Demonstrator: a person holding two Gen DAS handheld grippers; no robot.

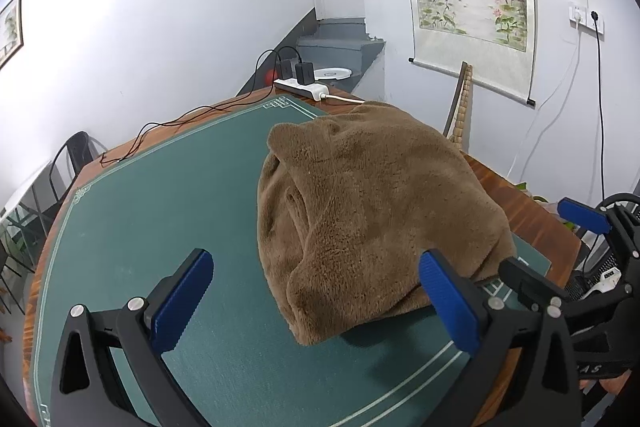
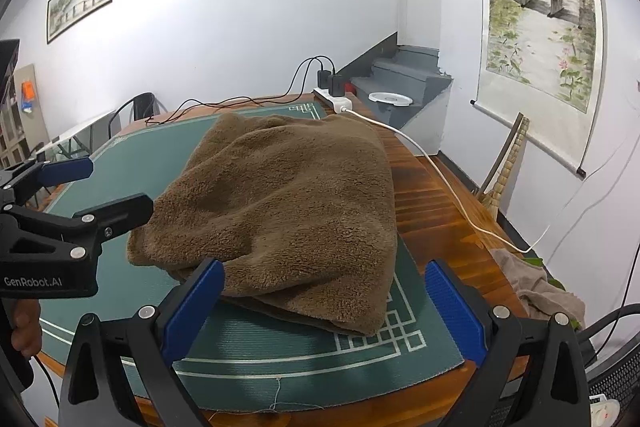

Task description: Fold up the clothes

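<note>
Left gripper is standing with jaws spread wide, holding nothing, at the near edge of the brown fleece garment. Right gripper is likewise gaping and unloaded. The garment is lying bunched on the green mat, the power strip sitting beyond.

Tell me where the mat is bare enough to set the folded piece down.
The green mat is bare left of the brown fleece garment, out to its white border line and back toward the power strip. A narrower bare strip runs along the near edge by the left gripper. The right side is crowded: fleece, white cable, beige cloth.
</note>
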